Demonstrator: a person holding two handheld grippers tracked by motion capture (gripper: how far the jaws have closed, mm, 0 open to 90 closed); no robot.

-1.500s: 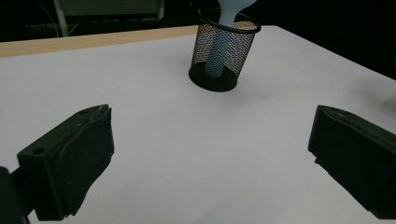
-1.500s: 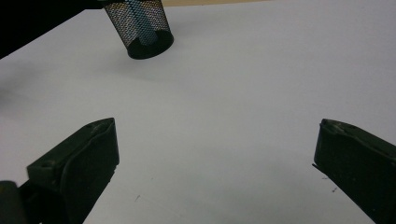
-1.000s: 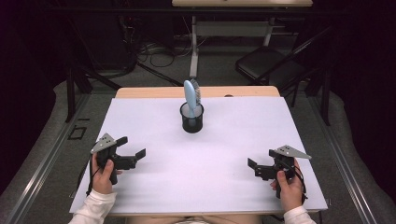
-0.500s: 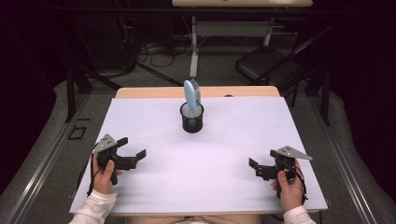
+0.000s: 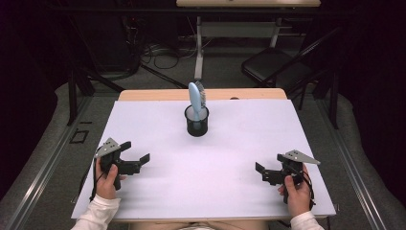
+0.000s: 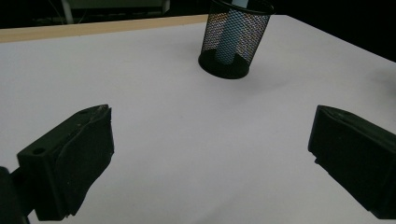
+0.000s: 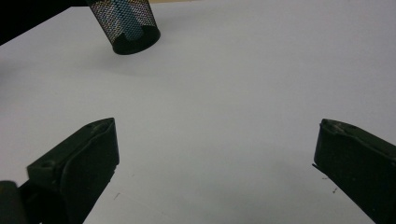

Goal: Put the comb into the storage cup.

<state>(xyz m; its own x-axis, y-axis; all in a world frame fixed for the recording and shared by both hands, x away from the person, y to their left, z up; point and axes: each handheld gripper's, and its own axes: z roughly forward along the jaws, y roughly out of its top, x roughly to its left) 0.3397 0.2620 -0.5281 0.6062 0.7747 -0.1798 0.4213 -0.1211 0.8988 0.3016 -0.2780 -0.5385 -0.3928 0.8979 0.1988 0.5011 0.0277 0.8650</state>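
Observation:
A black mesh cup (image 5: 197,120) stands upright near the far middle of the white table (image 5: 239,139), with a light blue brush (image 5: 195,99) poking out of its top. The cup (image 6: 234,37) sits ahead of my left gripper (image 6: 210,154), and the blue handle (image 6: 229,39) shows through the mesh. From the right gripper view the cup (image 7: 126,25) lies far off at the upper left. My left gripper (image 5: 135,156) hovers open near the table's front left. My right gripper (image 5: 261,173) is open at the front right. Both hold nothing.
A wooden strip (image 5: 158,94) edges the table's far side. Beyond it stand a folding chair (image 5: 277,67), desk legs (image 5: 198,43) and cables on the floor (image 5: 158,50). Wide bare white surface lies between the grippers and the cup.

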